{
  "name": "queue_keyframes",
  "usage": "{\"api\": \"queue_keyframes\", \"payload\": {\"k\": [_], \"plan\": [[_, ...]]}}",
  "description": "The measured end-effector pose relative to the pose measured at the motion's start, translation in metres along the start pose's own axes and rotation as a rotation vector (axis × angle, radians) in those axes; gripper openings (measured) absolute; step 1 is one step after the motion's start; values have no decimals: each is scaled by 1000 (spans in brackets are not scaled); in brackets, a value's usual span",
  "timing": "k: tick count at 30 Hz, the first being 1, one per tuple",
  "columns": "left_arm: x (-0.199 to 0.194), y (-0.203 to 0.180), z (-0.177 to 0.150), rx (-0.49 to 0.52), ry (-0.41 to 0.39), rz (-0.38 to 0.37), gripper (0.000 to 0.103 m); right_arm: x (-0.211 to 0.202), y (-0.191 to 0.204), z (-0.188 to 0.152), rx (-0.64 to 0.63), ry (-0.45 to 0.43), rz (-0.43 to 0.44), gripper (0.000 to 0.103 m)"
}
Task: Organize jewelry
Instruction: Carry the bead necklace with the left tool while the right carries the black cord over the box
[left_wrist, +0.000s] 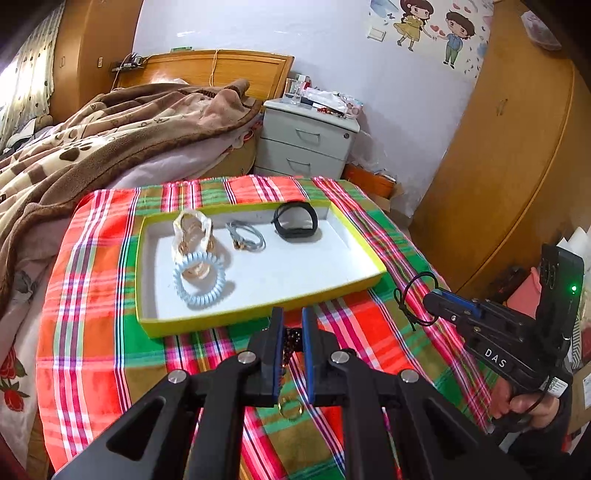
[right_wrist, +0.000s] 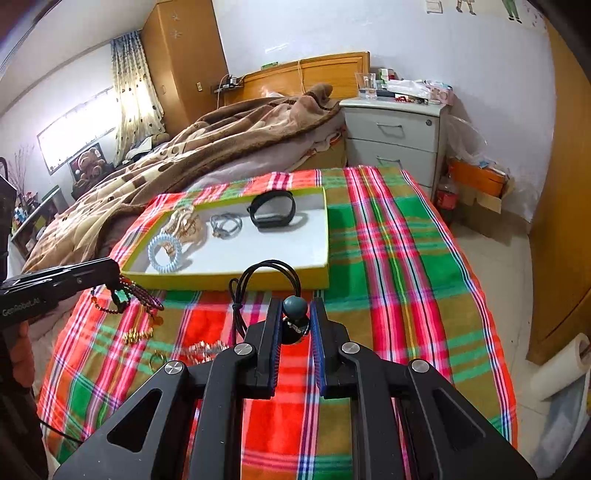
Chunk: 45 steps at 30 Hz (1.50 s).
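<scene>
A yellow-rimmed white tray (left_wrist: 258, 317) (right_wrist: 229, 278) lies on the plaid cloth. It holds a blue spiral band (left_wrist: 199, 280) (right_wrist: 165, 253), gold chains (left_wrist: 192, 232), a grey cord bracelet (left_wrist: 245, 236) and a black wristband (left_wrist: 295, 220) (right_wrist: 273, 210). My left gripper (left_wrist: 291, 325) (right_wrist: 118, 286) is shut on a dark beaded bracelet (left_wrist: 291, 338) (right_wrist: 127, 295) just in front of the tray. My right gripper (right_wrist: 295, 314) (left_wrist: 430, 297) is shut on a black cord necklace with a grey-green bead (right_wrist: 294, 306) (left_wrist: 415, 295), right of the tray's near corner.
Loose gold pieces (right_wrist: 138, 335) and a gold ring (left_wrist: 291, 410) lie on the cloth near its front left. A bed with a brown blanket (left_wrist: 110, 129) is behind, a grey nightstand (left_wrist: 306, 144) at the back, a wooden wardrobe (left_wrist: 517, 166) on the right.
</scene>
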<state>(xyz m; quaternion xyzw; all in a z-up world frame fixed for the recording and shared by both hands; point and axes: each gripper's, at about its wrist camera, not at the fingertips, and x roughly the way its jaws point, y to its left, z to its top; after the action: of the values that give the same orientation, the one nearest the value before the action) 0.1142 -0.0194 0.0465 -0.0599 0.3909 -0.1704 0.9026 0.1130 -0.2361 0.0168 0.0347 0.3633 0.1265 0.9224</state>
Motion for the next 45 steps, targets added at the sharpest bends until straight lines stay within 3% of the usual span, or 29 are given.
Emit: {"api": "queue_keyframes", "payload": {"k": [7, 17, 29, 40, 45], "plan": [[18, 6, 36, -7, -16, -1, 10, 25, 10, 37, -31, 3, 13, 15], [60, 18, 69, -8, 18, 9, 10, 90, 3, 64, -15, 104, 27, 15], [117, 31, 66, -17, 107, 54, 10, 139, -4, 64, -45, 216, -7, 15], [135, 37, 60, 2, 138, 135, 10, 153, 1, 68, -121, 232, -62, 15], [138, 40, 57, -6, 158, 136, 11, 155, 1, 69, -125, 236, -62, 15]]}}
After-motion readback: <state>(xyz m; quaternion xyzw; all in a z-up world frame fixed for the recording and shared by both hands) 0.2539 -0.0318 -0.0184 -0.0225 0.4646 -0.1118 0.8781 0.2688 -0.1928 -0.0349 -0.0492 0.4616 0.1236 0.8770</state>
